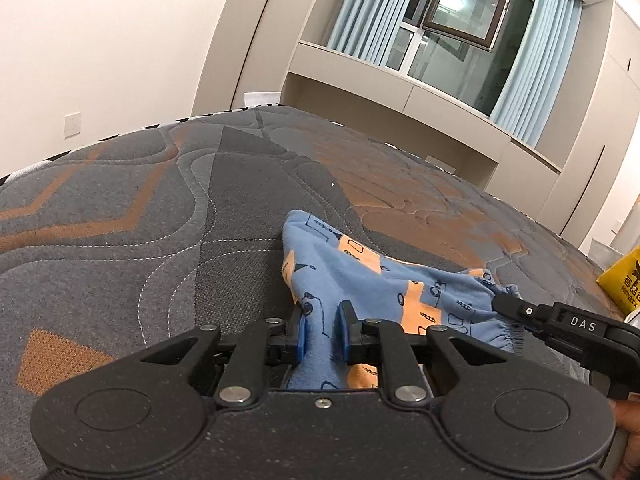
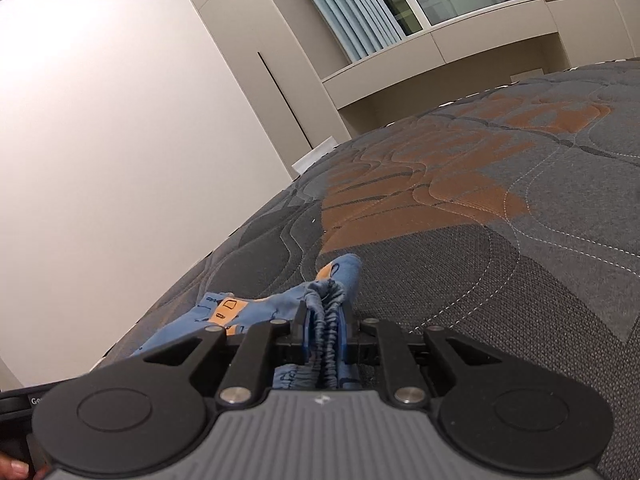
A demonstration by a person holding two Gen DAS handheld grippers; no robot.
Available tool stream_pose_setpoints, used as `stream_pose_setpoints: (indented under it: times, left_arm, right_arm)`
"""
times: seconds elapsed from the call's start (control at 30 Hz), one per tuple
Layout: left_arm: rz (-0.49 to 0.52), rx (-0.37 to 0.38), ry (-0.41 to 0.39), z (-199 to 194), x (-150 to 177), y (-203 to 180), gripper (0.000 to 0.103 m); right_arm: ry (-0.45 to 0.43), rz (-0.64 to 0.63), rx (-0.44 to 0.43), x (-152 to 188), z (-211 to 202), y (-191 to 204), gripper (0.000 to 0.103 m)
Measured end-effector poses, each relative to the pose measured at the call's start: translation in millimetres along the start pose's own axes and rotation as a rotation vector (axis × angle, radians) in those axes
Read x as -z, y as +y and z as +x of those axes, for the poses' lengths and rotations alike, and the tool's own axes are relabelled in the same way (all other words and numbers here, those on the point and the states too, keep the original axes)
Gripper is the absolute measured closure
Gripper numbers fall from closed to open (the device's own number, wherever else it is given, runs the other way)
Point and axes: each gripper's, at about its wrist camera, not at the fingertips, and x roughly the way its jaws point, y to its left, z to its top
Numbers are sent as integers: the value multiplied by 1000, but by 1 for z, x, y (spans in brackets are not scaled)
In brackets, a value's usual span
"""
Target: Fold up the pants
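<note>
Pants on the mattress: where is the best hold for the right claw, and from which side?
The gathered elastic waistband of the pants, taken edge-on from the near side, low over the mattress. It bunches into a thick ridge that fits between the fingers; the right claw is clamped there, the left claw on thinner cloth.

yellow bag [image 1: 624,280] cropped, pants [image 2: 236,316] partly hidden

Bare mattress [image 1: 140,208] is lying open all around the pants [image 1: 360,280], only a yellow bag [image 1: 624,284] sitting at its far-right edge.
</note>
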Motion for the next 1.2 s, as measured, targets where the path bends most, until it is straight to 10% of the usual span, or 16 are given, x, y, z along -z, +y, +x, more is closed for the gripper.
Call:
stream_pose_setpoints:
  times: [0.13,0.4,0.67,1.2]
  left_arm:
    - [-8,-12,7,1,1,1,77]
    - [-2,-93,-60,-12,6,1,19]
    - [26,-126,-99,-25,5,-4,2]
    - [3,-200,-282,-142,37,-53,1]
  right_arm:
    - [-9,16,19,2,-2,-2,65]
    - [-55,1,33,5,-9,-2,5]
    - [-98,-35,49,8,-22,7,0]
    - [-253,-209,91,24,-135,70,0]
